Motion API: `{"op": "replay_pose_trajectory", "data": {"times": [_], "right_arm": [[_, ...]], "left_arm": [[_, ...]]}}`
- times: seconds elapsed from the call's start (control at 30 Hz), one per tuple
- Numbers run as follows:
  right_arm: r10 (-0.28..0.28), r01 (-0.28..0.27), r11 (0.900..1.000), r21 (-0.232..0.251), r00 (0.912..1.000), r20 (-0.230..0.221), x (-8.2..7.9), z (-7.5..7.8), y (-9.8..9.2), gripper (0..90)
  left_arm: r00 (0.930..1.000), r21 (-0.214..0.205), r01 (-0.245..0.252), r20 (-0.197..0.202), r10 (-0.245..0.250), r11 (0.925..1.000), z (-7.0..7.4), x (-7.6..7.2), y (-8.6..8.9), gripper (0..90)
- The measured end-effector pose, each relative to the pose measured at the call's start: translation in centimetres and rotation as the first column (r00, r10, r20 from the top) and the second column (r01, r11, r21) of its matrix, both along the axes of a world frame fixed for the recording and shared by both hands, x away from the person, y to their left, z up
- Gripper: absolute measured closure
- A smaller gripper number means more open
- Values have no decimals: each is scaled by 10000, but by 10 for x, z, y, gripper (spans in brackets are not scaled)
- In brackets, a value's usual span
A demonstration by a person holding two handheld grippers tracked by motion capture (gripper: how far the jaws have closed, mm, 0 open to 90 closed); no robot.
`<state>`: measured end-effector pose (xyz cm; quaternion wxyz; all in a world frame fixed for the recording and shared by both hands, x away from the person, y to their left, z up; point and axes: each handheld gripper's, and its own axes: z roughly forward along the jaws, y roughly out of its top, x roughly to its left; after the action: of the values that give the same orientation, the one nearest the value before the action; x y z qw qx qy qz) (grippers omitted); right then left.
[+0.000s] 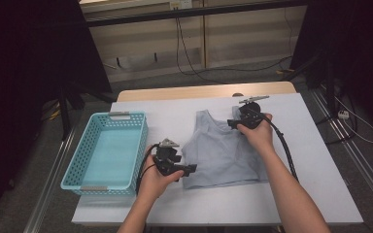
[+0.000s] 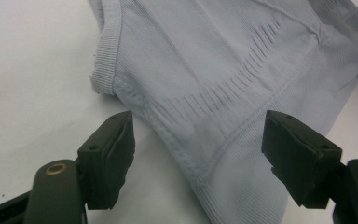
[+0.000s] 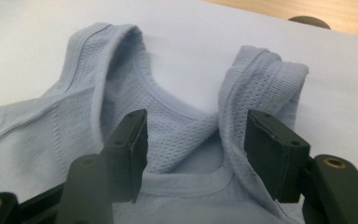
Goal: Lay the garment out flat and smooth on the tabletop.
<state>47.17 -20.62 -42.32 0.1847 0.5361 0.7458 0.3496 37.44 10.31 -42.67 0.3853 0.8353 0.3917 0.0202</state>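
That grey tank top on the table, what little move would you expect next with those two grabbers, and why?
Probably the left gripper closes on the tank top at its bottom hem corner. Its jaws stand open with that hem edge between them, not pinched. The right gripper is open over the neckline and shoulder strap, gripping nothing. The top lies flat beside the blue basket, so a fold or lift seems likely.

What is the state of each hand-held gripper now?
Left hand-held gripper: open, over the hem of the tank top.
Right hand-held gripper: open, strap between jaws, not pressed.
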Motion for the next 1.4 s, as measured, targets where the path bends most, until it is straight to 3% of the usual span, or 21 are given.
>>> {"op": "replay_pose_trajectory", "data": {"times": [0.1, 0.17, 0.33, 0.4, 0.47, 0.57, 0.63, 0.97, 1.17, 1.4], "right_arm": [[167, -167, 9998, 70, 9999, 39, -4, 4, 4, 409], [489, -490, 9988, 41, 9988, 42, -7, 4, 8, 512], [1495, -1513, 9883, -216, 9864, -684, -13, -10, 24, 595], [1527, -1575, 9862, -505, 9843, -881, -14, -18, 29, 597], [1395, -1441, 9884, -484, 9863, -881, -14, -25, 29, 639], [1345, -1392, 9890, -502, 9870, -875, -13, -27, 29, 796], [1457, -1504, 9874, -481, 9852, -906, -12, -27, 29, 834], [1411, -1400, 9898, 266, 9888, -487, -10, -10, 28, 849], [1786, -1779, 9838, 228, 9833, -340, -8, -3, 44, 851], [1971, -1977, 9802, -80, 9792, -486, -5, -13, 60, 849]], "left_arm": [[10000, 27, 54, 8, -54, 10000, 1, 0, -1, 262], [10000, 23, 95, -4, -95, 10000, 1, -1, -1, 261], [10000, 25, 50, -8, -50, 10000, 1, -2, -1, 261], [10000, 37, 62, -14, -62, 10000, 0, -2, -1, 262], [10000, 59, 70, -10, -70, 10000, 0, -2, -1, 262], [9999, 91, 93, -61, -93, 9999, -1, -1, -1, 262], [9999, 79, 96, -75, -96, 9999, -2, -1, -1, 262], [10000, 46, -9, -85, 10, 10000, -1, 0, 1, 261], [9999, -13, -59, -119, 59, 10000, -2, 1, 2, 261], [9999, 94, 0, -137, 2, 10000, -3, 2, 2, 261]]}}
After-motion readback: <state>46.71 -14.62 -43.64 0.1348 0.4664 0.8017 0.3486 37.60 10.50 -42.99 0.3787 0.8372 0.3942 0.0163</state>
